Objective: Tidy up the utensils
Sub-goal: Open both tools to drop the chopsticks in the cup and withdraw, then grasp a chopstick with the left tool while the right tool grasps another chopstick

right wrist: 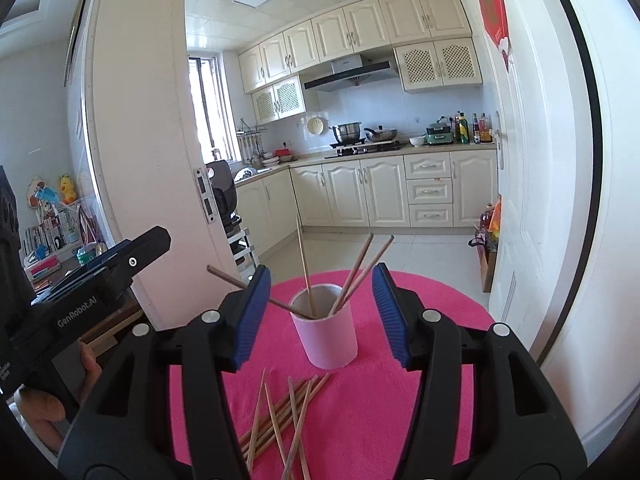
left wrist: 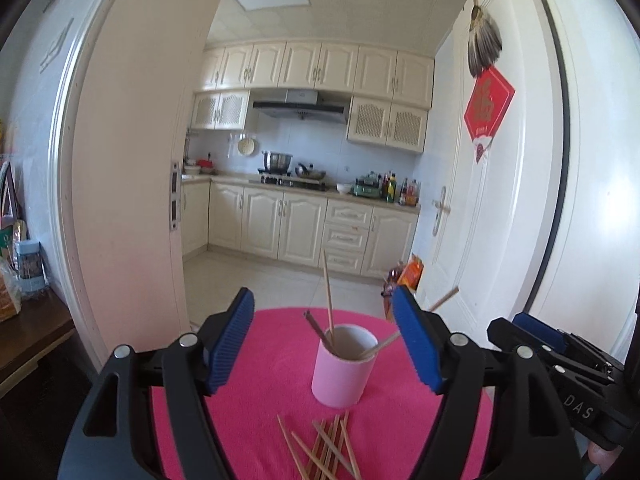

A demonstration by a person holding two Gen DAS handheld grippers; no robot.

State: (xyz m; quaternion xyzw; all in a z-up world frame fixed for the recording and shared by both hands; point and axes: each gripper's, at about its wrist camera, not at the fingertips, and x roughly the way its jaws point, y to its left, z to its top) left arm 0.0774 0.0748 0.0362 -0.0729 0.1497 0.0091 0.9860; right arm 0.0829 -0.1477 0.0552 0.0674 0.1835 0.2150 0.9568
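Note:
A pink cup stands upright on a round pink-covered table and holds several wooden chopsticks. More chopsticks lie loose in a pile on the cloth in front of it. My left gripper is open and empty, its blue pads either side of the cup, short of it. In the right wrist view the cup and the loose pile show again. My right gripper is open and empty, facing the cup from above the pile.
The right gripper's body sits at the right of the left view; the left gripper's body sits at the left of the right view. A white door stands open on the right. A wooden sideboard with clutter is on the left.

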